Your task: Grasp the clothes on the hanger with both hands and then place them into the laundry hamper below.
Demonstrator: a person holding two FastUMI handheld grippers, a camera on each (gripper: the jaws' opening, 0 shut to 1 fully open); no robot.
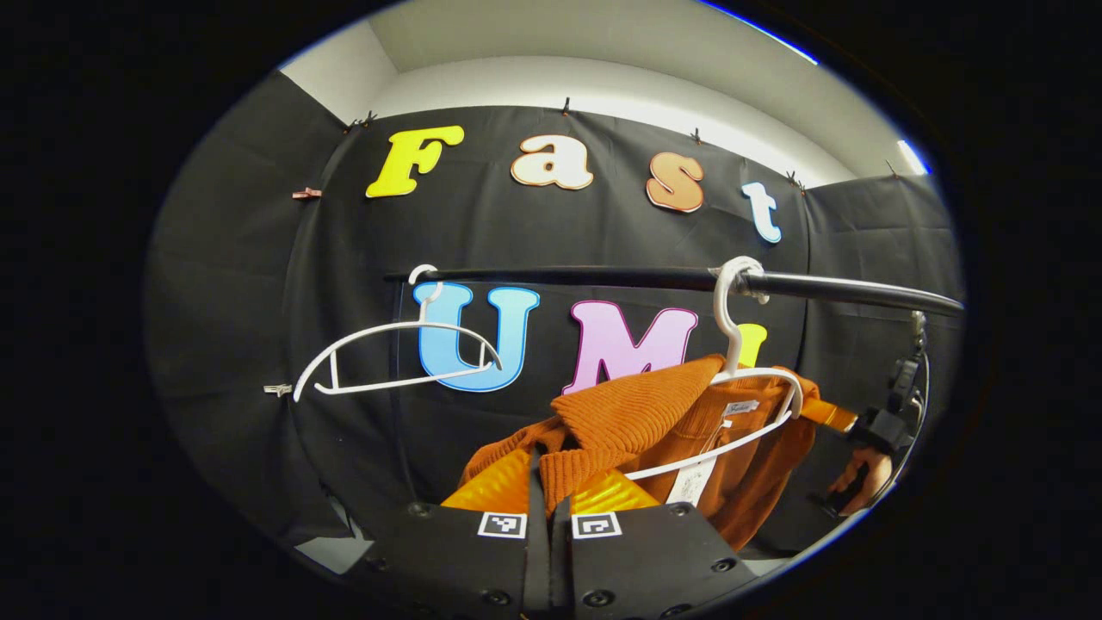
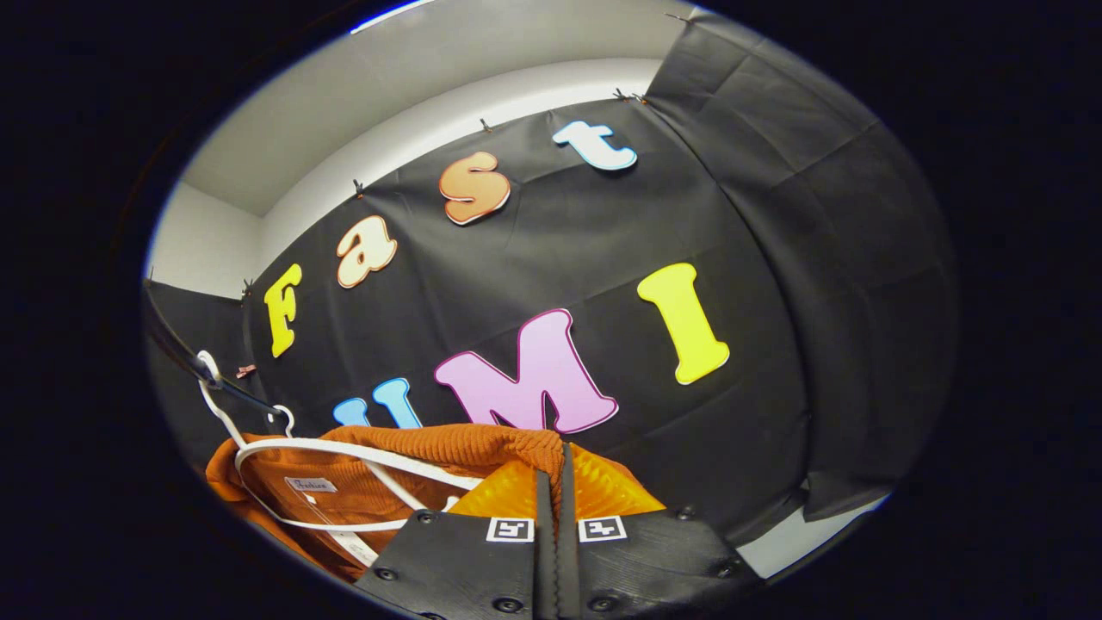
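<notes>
Two white hangers are seen on the black rail (image 1: 603, 277) in the left gripper view: an empty hanger (image 1: 392, 357) to the left, and a second hanger (image 1: 758, 387) carrying the orange knitted garment (image 1: 637, 413) to the right. The garment is draped over that hanger, with a white label (image 1: 693, 482) hanging inside the neck. At the bottom of this view the left gripper (image 1: 548, 491) is closed on a fold of the ribbed knit, both fingers pressed together with the cloth caught between them. At the far right edge the other gripper and the hand (image 1: 861, 474) holding it are glimpsed near the garment's shoulder, though that corner is too distorted for detail. In the right gripper view the same garment (image 2: 413, 456) is seen hanging on its hanger (image 2: 327, 452) to the lower left, and the right gripper (image 2: 555, 482) is closed on the knit's upper edge, the fabric apparently pinched between its fingers.
</notes>
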